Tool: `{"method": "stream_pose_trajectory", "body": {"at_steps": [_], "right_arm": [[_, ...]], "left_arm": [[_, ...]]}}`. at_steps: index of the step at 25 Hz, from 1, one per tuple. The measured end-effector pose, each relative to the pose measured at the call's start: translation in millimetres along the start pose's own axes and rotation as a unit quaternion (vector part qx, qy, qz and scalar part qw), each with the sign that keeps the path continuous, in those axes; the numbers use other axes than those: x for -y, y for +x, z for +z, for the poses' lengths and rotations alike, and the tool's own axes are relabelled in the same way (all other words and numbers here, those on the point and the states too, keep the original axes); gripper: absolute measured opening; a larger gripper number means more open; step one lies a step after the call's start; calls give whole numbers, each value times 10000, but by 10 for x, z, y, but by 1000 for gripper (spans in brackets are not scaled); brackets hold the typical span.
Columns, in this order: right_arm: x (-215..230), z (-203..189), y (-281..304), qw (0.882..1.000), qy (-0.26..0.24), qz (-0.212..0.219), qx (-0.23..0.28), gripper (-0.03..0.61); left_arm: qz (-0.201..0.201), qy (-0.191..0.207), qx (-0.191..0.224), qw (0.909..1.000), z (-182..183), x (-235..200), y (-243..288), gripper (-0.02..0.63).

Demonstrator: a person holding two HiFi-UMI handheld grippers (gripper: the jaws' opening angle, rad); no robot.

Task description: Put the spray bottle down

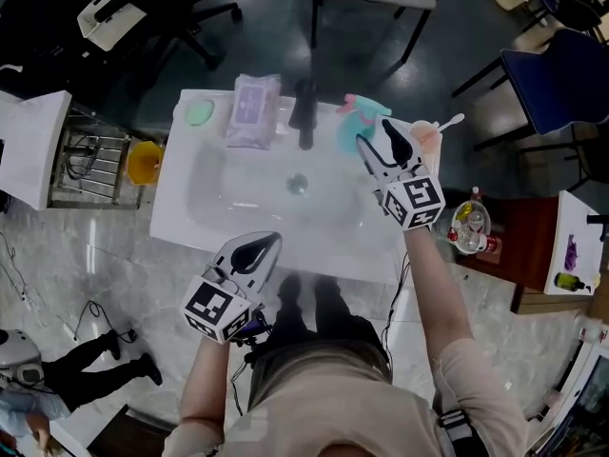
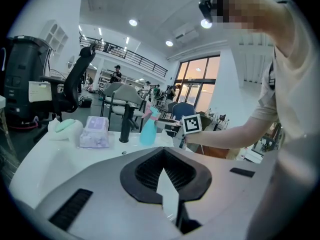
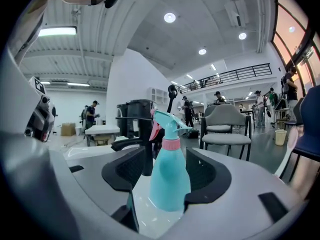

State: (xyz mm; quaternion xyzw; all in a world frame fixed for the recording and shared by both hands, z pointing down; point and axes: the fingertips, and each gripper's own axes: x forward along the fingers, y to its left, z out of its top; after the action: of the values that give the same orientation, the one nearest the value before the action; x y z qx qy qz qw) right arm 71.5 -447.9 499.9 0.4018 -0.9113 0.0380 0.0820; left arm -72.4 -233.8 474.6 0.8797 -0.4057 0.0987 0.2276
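Right gripper point(image 1: 376, 137) jaws stand apart around upright spray bottle point(image 3: 170, 180), faucet point(image 3: 146, 136) just behind; left gripper point(image 2: 167, 180) closed, empty.

Pale marbled floor point(image 1: 95, 255), blue chair point(image 1: 559, 82) — recessed ceiling lights point(image 3: 170, 17) overhead

In the head view the right gripper point(image 1: 372, 130) hides much of the spray bottle point(image 1: 346, 129), its base unseen.

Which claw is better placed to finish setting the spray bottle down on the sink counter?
Right. The right claw already has the spray bottle upright between its jaws at the sink counter. The left claw is closed and empty, back at the counter's near edge.
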Motion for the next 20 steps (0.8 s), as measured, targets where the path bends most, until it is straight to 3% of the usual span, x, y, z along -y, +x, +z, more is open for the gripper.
{"method": "stream_pose_trajectory", "body": {"at_steps": [13, 14, 16, 20], "right_arm": [[-313, 166, -485, 9996, 119, -136, -193, 227], [-343, 200, -517, 9996, 125, -127, -204, 210], [-456, 251, -589, 9997, 65, -61, -238, 58], [-779, 341, -659, 9992, -23, 326, -249, 34]], "left_arm": [[-161, 185, 328, 9992, 286, 10, 61, 8], [-197, 220, 350, 9990, 311, 24, 64, 8], [-266, 317, 350, 9985, 339, 54, 45, 8], [-277, 393, 473, 9977, 426, 22, -31, 8]]}}
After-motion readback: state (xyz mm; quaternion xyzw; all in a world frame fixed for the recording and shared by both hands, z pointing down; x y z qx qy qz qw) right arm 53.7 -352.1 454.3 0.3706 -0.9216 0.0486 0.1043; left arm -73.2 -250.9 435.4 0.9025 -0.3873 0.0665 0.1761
